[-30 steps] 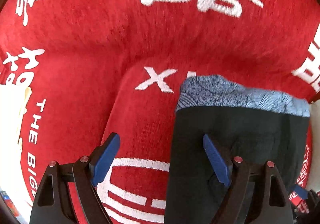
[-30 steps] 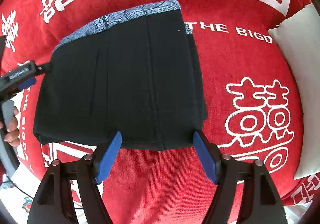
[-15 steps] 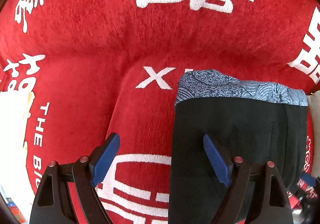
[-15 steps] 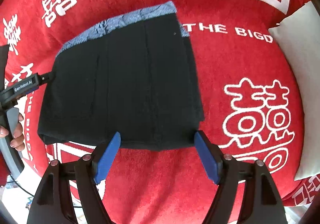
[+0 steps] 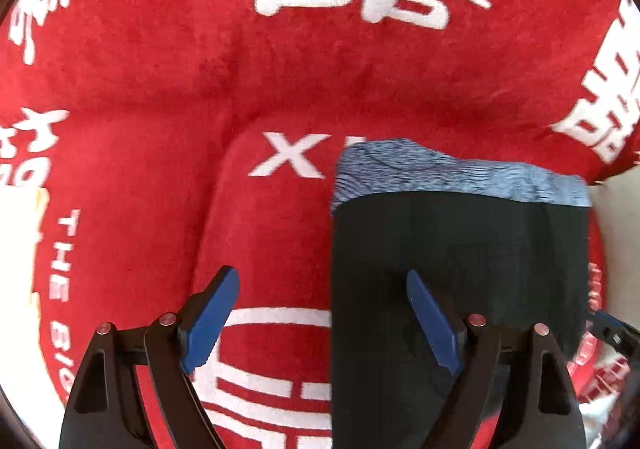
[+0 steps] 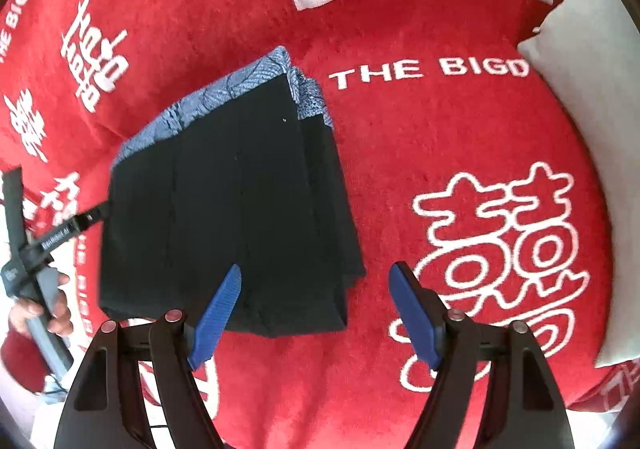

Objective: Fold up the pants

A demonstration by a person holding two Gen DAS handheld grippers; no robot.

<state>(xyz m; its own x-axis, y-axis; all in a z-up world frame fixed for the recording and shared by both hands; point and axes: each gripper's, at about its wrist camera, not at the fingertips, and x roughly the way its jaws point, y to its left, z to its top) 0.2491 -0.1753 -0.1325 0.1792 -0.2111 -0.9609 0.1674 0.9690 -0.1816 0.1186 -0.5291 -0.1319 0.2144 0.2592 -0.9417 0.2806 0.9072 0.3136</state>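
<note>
Pants (image 6: 232, 209), black with a blue patterned waistband (image 5: 452, 177), lie folded in a flat stack on the red blanket (image 6: 400, 153) with white characters. Left gripper (image 5: 324, 313) hovers over their left edge, jaws spread, holding nothing; right gripper (image 6: 316, 313) likewise spread at their near right corner

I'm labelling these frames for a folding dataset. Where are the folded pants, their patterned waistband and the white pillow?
folded pants (image 6: 240, 217): right wrist view, middle of the black top layer.
patterned waistband (image 5: 460, 179): left wrist view, middle of the blue band.
white pillow (image 6: 592, 97): right wrist view, its upper face.
</note>
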